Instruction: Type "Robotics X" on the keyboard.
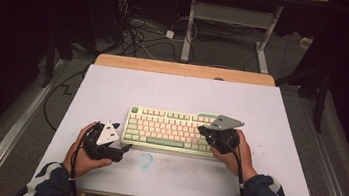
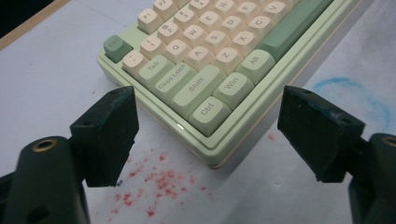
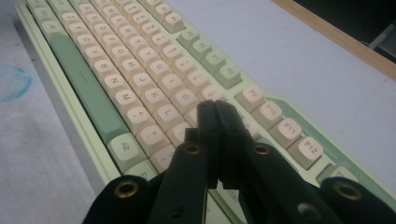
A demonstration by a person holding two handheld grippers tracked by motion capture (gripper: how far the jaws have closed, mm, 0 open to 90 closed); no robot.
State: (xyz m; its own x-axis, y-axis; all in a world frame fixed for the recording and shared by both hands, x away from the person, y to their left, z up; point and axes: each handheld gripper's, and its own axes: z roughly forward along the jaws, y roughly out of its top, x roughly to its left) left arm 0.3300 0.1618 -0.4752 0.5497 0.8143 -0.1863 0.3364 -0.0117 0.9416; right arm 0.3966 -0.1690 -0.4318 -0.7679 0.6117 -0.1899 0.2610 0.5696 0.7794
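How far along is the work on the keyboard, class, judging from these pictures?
Done: the keyboard lies flat on the table, every keycap in view seated. In hand: the right tool, jaws closed, hovers over the keys right of L; whether it touches one I cannot tell. The left tool waits open at the Ctrl corner, holding nothing. Left: probably pressing keys; no key looks pressed.

high view looks down; both tool views closely share the keyboard (image 1: 171, 129).

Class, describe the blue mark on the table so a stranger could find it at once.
Start at the white table and find the green and cream keyboard. Just in front of its near edge, below the space bar, lies a faint blue chalky ring. The stains by the keyboard's left corner are red speckles, not blue.
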